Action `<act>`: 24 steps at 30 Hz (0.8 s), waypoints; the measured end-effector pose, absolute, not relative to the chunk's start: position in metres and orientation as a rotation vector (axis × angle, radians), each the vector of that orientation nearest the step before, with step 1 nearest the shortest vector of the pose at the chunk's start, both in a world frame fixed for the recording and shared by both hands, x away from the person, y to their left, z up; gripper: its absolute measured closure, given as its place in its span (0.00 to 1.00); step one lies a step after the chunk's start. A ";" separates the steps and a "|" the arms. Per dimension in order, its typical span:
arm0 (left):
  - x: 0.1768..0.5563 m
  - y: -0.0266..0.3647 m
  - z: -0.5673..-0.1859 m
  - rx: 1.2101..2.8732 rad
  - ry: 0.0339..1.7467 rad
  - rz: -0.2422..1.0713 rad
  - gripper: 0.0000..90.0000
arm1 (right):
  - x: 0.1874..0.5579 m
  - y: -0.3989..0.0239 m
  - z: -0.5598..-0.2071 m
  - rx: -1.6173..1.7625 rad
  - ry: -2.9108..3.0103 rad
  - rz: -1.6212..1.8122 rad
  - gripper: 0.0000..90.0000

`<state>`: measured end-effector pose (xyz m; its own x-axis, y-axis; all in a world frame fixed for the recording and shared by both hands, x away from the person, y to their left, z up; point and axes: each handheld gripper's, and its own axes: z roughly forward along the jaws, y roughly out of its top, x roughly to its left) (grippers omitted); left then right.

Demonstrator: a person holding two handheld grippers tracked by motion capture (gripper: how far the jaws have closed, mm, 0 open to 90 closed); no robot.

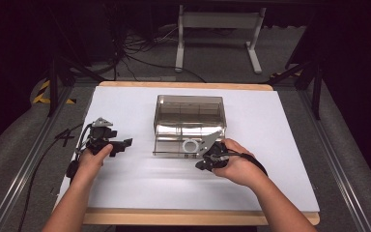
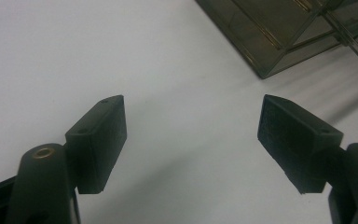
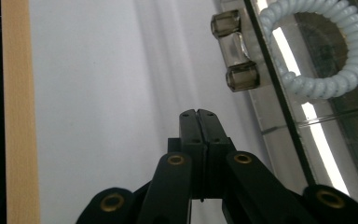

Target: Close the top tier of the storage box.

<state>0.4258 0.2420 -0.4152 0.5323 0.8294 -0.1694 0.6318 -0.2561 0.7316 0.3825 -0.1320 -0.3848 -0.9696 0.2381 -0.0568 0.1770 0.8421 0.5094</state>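
A smoky clear plastic box (image 1: 190, 121) with inner compartments stands mid-table on the white surface. A white coiled ring (image 1: 191, 145) lies inside near its front wall; in the right gripper view the ring (image 3: 324, 46) sits behind the wall, beside the box's clear latch (image 3: 235, 51). My right gripper (image 1: 204, 163) is at the box's front right corner, jaws pressed together on nothing (image 3: 198, 114). My left gripper (image 1: 127, 142) rests to the box's left, jaws wide apart and empty (image 2: 191, 126), with the box corner (image 2: 279, 42) ahead of it.
The white sheet (image 1: 125, 188) covers a wooden table whose edge (image 1: 174, 216) runs along the front. Cables and a white frame leg (image 1: 179, 43) lie on the floor beyond the table. Metal rails (image 1: 24, 164) flank both sides.
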 end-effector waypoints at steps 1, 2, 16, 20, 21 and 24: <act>0.426 0.242 -0.415 1.987 1.188 0.322 0.27 | 0.383 -0.133 -0.384 0.339 2.899 0.787 1.00; 0.426 0.242 -0.415 1.987 1.189 0.323 0.27 | 0.384 -0.133 -0.384 0.347 2.890 0.793 1.00; 0.426 0.242 -0.415 1.988 1.188 0.325 0.27 | 0.387 -0.130 -0.379 0.397 2.836 0.828 1.00; 0.426 0.242 -0.415 1.986 1.186 0.323 0.27 | 0.387 -0.129 -0.378 0.400 2.834 0.825 1.00; 0.425 0.242 -0.415 1.985 1.189 0.321 0.27 | 0.387 -0.129 -0.378 0.402 2.833 0.824 1.00; 0.426 0.243 -0.415 1.985 1.189 0.319 0.27 | 0.387 -0.129 -0.378 0.403 2.832 0.825 1.00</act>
